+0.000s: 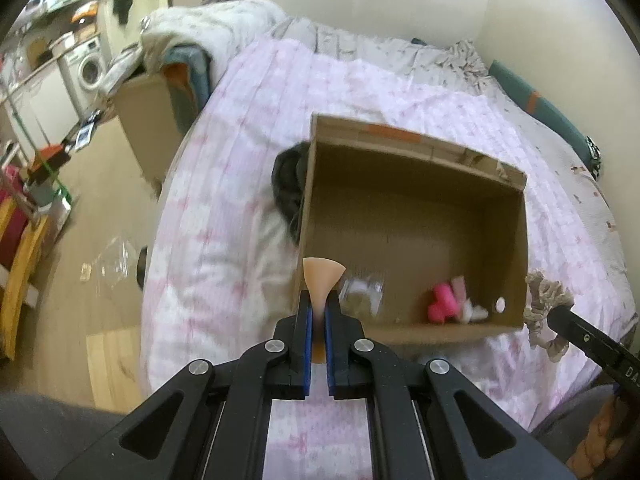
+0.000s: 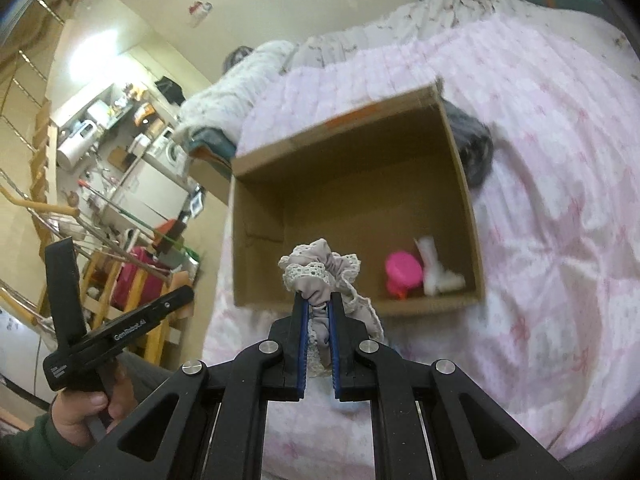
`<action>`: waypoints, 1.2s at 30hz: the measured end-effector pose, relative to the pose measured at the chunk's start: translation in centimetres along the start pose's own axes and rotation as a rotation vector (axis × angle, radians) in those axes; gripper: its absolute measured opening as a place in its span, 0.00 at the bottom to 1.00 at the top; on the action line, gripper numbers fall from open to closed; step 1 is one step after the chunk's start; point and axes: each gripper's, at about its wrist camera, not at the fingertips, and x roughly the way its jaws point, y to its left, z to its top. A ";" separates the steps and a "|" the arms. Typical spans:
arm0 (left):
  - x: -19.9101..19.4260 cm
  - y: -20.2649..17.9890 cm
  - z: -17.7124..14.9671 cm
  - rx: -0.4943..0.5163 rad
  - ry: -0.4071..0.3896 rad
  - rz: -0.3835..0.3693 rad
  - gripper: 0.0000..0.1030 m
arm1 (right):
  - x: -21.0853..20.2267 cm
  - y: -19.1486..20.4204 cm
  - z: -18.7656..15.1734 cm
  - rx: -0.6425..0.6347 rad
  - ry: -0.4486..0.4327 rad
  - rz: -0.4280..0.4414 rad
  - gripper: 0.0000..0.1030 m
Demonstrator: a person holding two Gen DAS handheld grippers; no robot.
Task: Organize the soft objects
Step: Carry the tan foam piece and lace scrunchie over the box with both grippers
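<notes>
An open cardboard box point(image 1: 416, 184) point(image 2: 352, 152) sits on the pink bed. Inside it lie a pink soft item point(image 1: 442, 306) point(image 2: 402, 274), a white one point(image 1: 474, 312) point(image 2: 436, 272) and a clear blurred piece point(image 1: 362, 294). My left gripper point(image 1: 319, 300) is shut on a peach wedge-shaped sponge point(image 1: 323, 276), held at the box's near left corner. My right gripper point(image 2: 318, 304) is shut on a beige lace-trimmed scrunchie point(image 2: 320, 268), held just before the box's near wall; the scrunchie also shows in the left wrist view point(image 1: 546, 300).
A dark garment point(image 1: 290, 184) point(image 2: 474, 148) lies on the bed against the box's side. A pile of blankets point(image 1: 208, 36) sits at the bed's head. A wooden floor point(image 1: 104, 208) and cluttered shelves point(image 1: 48, 20) lie to the left.
</notes>
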 end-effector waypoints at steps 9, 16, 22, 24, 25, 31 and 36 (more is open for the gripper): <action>1.7 -1.6 3.6 0.043 -0.039 0.003 0.05 | 0.6 0.3 4.2 -0.035 -0.041 -0.024 0.11; 5.0 -2.0 4.6 0.049 -0.002 -0.014 0.05 | 2.8 -1.1 5.4 -0.029 -0.037 -0.044 0.11; 7.7 -2.7 4.2 0.063 0.037 -0.029 0.05 | 4.6 -2.4 5.0 -0.030 -0.002 -0.070 0.11; 8.4 -3.1 3.6 0.082 0.048 -0.031 0.05 | 5.2 -2.9 4.8 -0.018 0.011 -0.077 0.11; 8.9 -3.4 3.4 0.101 0.055 -0.033 0.05 | 5.5 -3.1 4.7 -0.014 0.018 -0.082 0.11; 9.9 -4.0 3.1 0.114 0.070 -0.061 0.06 | 6.8 -3.8 4.6 -0.010 0.049 -0.108 0.11; 11.1 -3.5 2.5 0.076 0.110 -0.058 0.06 | 7.4 -4.0 4.6 0.000 0.062 -0.121 0.11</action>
